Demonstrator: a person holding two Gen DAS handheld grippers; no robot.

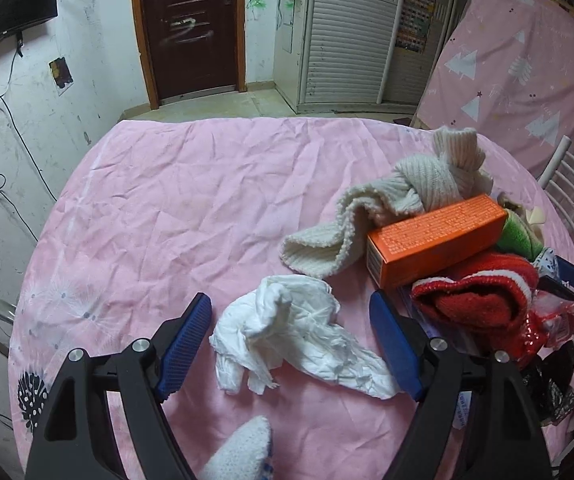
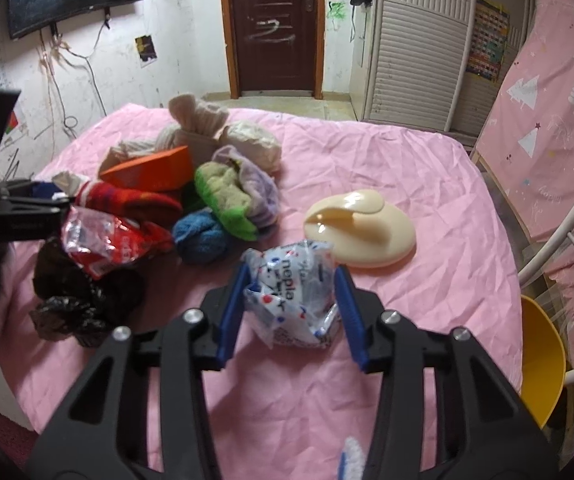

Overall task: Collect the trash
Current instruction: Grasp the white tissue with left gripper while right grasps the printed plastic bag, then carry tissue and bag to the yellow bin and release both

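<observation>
- A round table under a wrinkled pink cloth (image 1: 191, 208) carries everything; both cameras look down across it toward a dark brown door (image 2: 275, 28).
- A heap of soft things sits on the cloth: a cream knitted piece (image 1: 419, 184), a red knitted piece (image 1: 483, 296), green (image 2: 227, 200), lilac (image 2: 255, 184) and blue (image 2: 203, 236) fabrics.
- An orange box (image 1: 435, 240) lies on that heap, resting against the cream knit and touching the red one.
- A cream, dome-shaped plastic object (image 2: 363, 232) stands apart from the heap, just beyond the right claw.
- The left gripper (image 1: 291, 312) is released, its blue pads spread wide on either side of a crumpled white tissue (image 1: 291, 336) that lies flat on the cloth; neither pad presses it.
- The right gripper (image 2: 293, 284) is clenched on a crumpled white wrapper with blue print and red dots (image 2: 291, 292); both blue pads press its sides, with the wrapper down at the cloth.
- A red and silver foil wrapper (image 2: 103, 240) lies at the near edge of the heap, touching a crumpled black plastic bag (image 2: 75, 304).
- A white knitted glove tip (image 1: 243, 456) shows at the bottom of the left view.
</observation>
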